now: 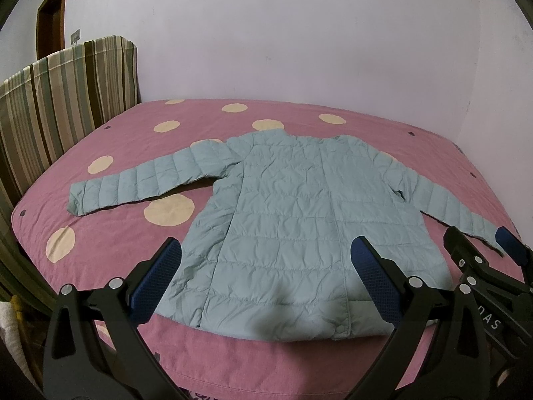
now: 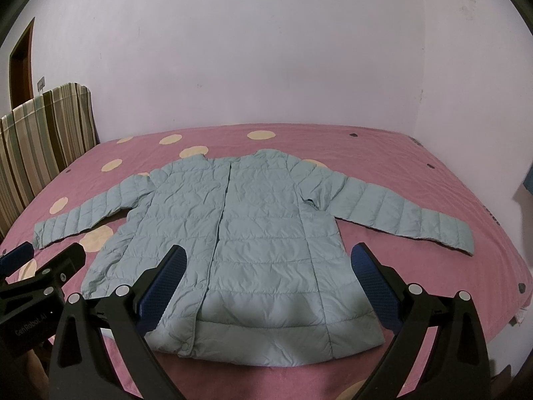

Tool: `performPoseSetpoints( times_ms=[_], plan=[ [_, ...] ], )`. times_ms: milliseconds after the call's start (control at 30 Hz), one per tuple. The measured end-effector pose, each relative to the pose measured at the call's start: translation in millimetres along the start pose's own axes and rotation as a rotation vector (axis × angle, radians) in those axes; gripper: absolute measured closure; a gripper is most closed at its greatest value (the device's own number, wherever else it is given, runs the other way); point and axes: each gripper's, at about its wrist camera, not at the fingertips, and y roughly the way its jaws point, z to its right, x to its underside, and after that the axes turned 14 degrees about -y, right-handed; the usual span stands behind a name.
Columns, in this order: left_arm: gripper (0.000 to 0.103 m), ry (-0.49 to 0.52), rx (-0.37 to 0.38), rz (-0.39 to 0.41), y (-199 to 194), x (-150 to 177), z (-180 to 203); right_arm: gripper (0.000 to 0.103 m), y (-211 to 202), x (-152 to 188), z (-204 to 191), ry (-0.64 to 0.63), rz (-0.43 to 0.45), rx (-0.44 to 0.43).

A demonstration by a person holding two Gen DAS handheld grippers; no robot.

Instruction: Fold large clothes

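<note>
Left wrist view: we hold both tools released above the hem of the jacket (image 1: 283,213), spread flat on the bed (image 1: 233,360). Its long axis runs away from us; left gripper (image 1: 266,276) nearer left sleeve (image 1: 140,180).

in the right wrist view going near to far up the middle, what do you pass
Right hand-held gripper → jacket hem snap → jacket → jacket collar → pink dotted bedcover → wall
</note>
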Motion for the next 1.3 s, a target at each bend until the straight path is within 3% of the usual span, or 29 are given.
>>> performPoseSetpoints(
  times_ms=[667,867,1133,1300],
  plan=[
    [0.002,0.0,-0.002,-0.005,2.9,4.2,-1.9,0.005,4.2,3.5,-2.2,0.003,-0.008,-0.008],
    [0.002,-0.017,-0.039,-0.044,24.3,6.5,-8.4,0.005,24.1,9.2,7.6,0.033,-0.03,-0.012],
    [0.002,-0.13,-0.15,-0.159,88.8,-7.6,-58.8,0.005,70.1,25.8,70.2,0.184,-0.097,-0.011],
    [0.002,-0.231,-0.277,-0.162,131.2,-20.9,-105.5,0.009,106.5,50.7,136.0,0.327,-0.154,0.046]
  ],
)
